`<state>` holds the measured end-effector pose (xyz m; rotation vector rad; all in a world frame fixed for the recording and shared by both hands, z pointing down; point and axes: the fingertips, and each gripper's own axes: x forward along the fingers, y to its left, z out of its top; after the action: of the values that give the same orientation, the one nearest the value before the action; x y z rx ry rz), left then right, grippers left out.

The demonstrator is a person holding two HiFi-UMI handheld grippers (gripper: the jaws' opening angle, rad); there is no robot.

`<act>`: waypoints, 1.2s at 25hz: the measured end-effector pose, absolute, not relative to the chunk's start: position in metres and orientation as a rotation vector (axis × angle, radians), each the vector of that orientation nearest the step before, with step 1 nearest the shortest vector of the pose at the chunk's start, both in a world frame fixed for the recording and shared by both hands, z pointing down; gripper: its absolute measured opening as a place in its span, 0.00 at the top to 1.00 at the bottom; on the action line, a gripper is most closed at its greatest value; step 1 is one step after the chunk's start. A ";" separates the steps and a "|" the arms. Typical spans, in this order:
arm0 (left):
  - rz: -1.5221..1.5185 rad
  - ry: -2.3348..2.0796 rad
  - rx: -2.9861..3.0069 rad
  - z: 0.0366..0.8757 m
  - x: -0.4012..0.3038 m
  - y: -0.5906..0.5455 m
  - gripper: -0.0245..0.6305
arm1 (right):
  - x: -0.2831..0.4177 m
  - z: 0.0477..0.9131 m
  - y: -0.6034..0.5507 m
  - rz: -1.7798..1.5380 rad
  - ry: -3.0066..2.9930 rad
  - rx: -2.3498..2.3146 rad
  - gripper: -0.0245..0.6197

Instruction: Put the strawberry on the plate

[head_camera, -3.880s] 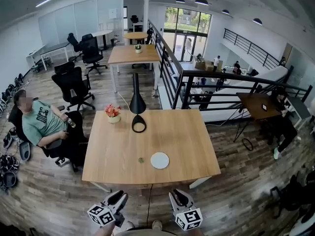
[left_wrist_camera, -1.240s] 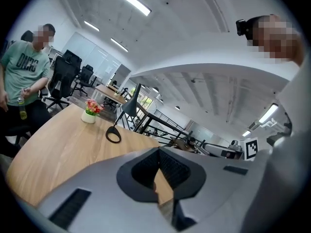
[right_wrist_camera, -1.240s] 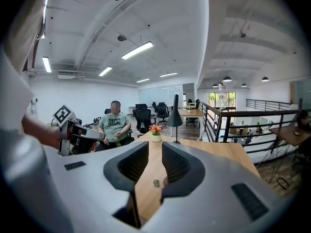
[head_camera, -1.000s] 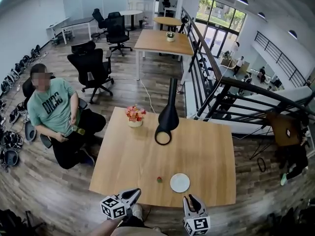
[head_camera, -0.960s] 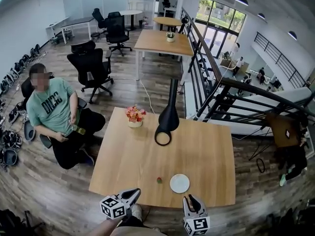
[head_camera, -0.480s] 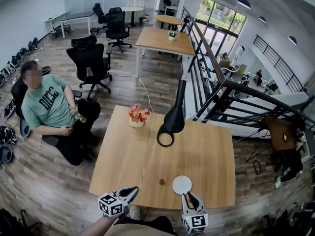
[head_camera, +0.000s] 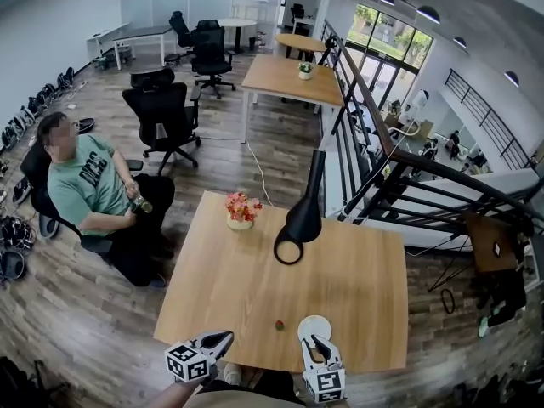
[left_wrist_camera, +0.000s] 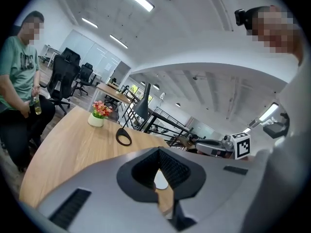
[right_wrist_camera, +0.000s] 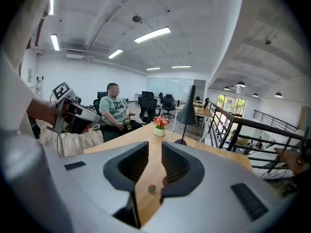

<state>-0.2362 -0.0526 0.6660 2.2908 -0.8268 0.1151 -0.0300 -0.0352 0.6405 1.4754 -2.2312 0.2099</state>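
A small red strawberry lies on the wooden table near its front edge. Just right of it is a white plate, its near part hidden by my right gripper. In the right gripper view that gripper is open, and the strawberry shows on the table in the gap between the jaws, untouched. My left gripper hovers at the table's front edge, left of the strawberry. It is shut and empty; the plate shows behind its jaws.
A black desk lamp with a ring base stands mid-table. A flower pot sits at the back left. A person in a green shirt sits left of the table. A railing runs behind it.
My right gripper has shifted left and forward and now covers the plate's near edge. The left gripper has stayed near the front edge. The strawberry and plate lie as before.
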 end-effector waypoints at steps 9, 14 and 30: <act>0.110 -0.974 2.223 0.665 -0.215 -0.072 0.96 | -0.014 0.698 -0.065 0.209 -2.230 1.199 0.83; 0.135 -1.004 2.209 0.665 -0.187 -0.080 0.96 | 0.002 0.723 -0.080 0.222 -2.231 1.099 0.83; 0.192 -1.228 2.096 0.668 -0.183 -0.059 0.96 | -0.009 0.822 -0.099 0.275 -2.265 0.738 0.83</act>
<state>-0.1828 -0.0591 0.6684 2.0964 -1.2282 0.1922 -0.0089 -0.0989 0.8216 0.7384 -2.2648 0.2750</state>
